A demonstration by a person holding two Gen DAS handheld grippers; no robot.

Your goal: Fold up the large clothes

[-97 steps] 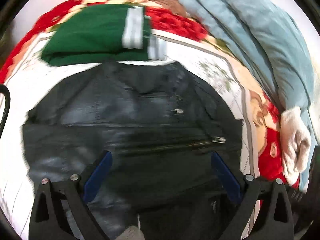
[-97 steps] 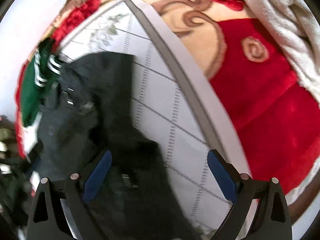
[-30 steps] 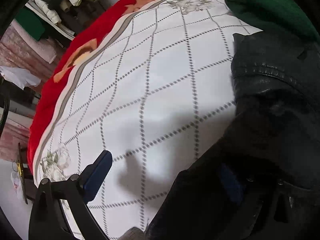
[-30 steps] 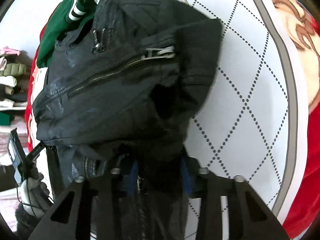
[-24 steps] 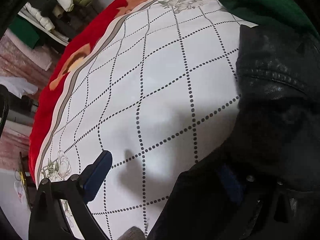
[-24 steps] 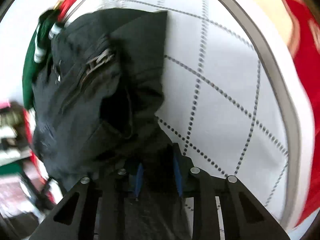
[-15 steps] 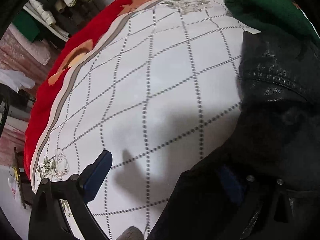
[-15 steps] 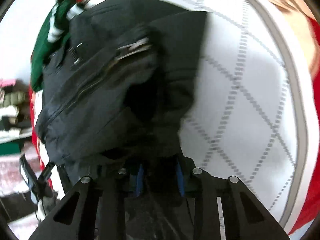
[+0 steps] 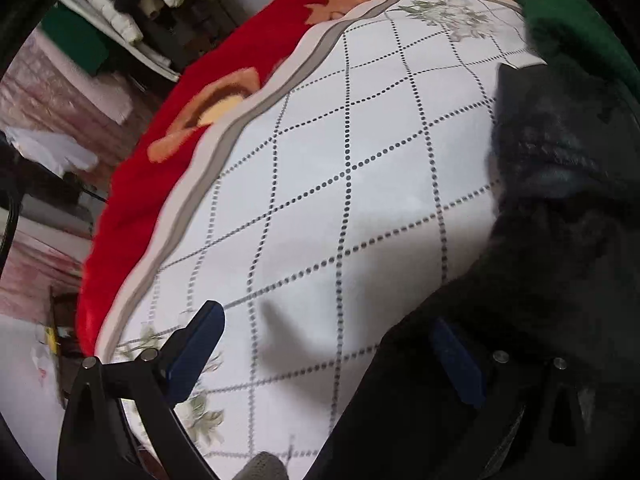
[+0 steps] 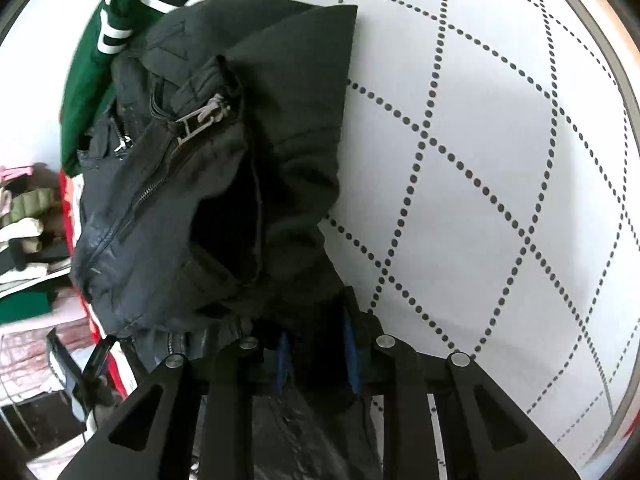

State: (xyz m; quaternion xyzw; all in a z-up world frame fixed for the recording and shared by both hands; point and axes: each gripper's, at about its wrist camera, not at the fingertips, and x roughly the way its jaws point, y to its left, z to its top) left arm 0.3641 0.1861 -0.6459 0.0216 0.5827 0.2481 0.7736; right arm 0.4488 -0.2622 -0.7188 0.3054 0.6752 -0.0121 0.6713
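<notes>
A black leather jacket [image 10: 208, 184] with metal zips lies bunched on a white quilted blanket [image 10: 480, 160]. My right gripper [image 10: 316, 352] is shut on a fold of the jacket's edge and holds it off the blanket. In the left wrist view the jacket [image 9: 560, 240] fills the right side. My left gripper [image 9: 324, 344] is open over the blanket; the jacket drapes over its right finger [image 9: 456, 356], while its left finger [image 9: 192, 344] is clear of the cloth.
A folded green garment with white stripes [image 10: 104, 64] lies just beyond the jacket, also in the left wrist view [image 9: 576, 20]. The blanket's red flowered border [image 9: 168, 148] marks the bed's edge. Stacked clothes on shelves [image 9: 120, 12] stand beyond it.
The right gripper, shut on the jacket throughout the last second, has swung with it, so the bunched jacket shifted in its view. The left gripper stayed open with the jacket over its right finger.
</notes>
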